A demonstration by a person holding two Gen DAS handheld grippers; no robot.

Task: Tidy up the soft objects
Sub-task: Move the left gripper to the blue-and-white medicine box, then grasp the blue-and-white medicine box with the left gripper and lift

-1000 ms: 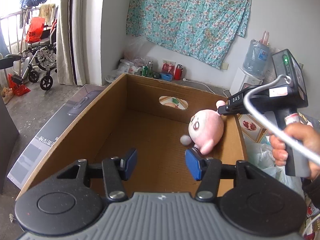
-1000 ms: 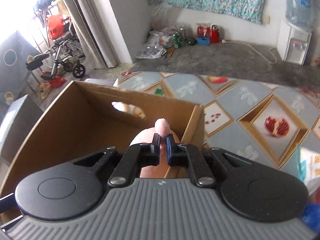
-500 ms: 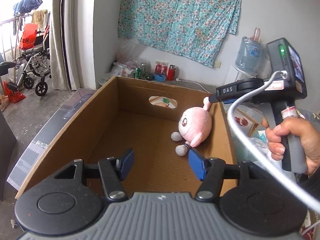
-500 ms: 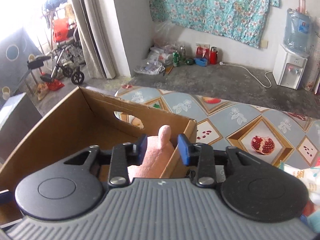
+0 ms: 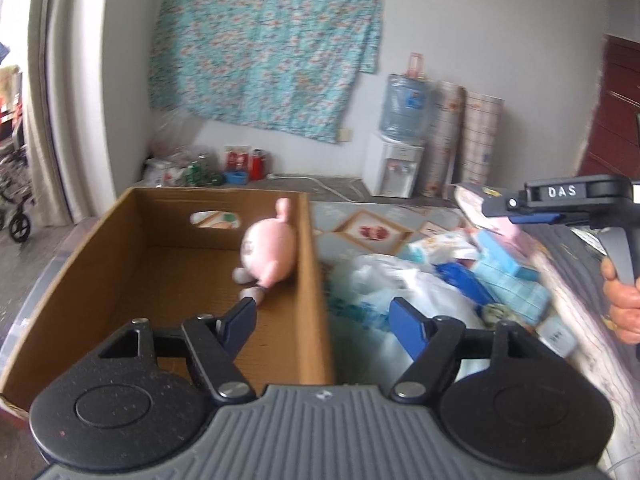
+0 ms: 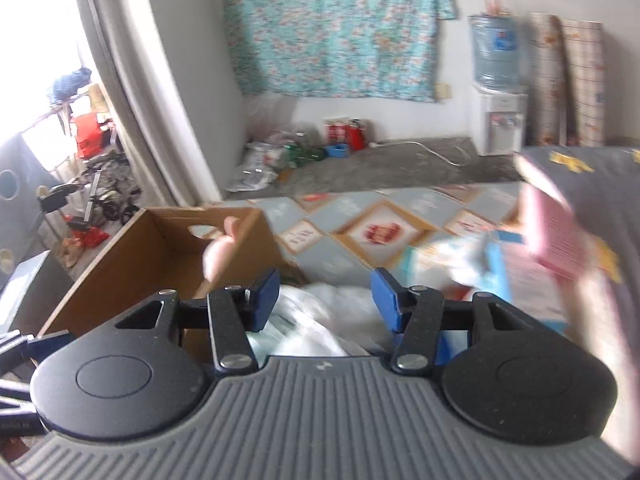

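A pink plush toy [image 5: 268, 252] lies inside the cardboard box [image 5: 120, 264], leaning on its right wall. My left gripper [image 5: 324, 314] hovers over that wall's near end. Its jaws are opening, one on each side of the wall, and hold nothing. In the right wrist view the plush [image 6: 220, 254] shows at the box [image 6: 160, 248] on the left. My right gripper [image 6: 326, 296] is off to the right of the box, above a white plastic bag [image 6: 320, 312]. Its jaws are opening too, with nothing between them. It also shows from the side, right gripper [image 5: 504, 210].
Right of the box a heap of soft packs [image 5: 508, 268] and the white bag [image 5: 400, 280] lies on a patterned mat [image 5: 368, 228]. A pink package [image 6: 552, 232] and grey bedding [image 6: 580, 184] are at the right. A water dispenser [image 5: 400, 160] stands at the back wall. A hand [image 5: 624, 300] grips the right handle.
The right gripper let go of the plush's ear, opened and swung right, away from the box. The plush settled against the box's right wall. The left gripper swung right and widened.
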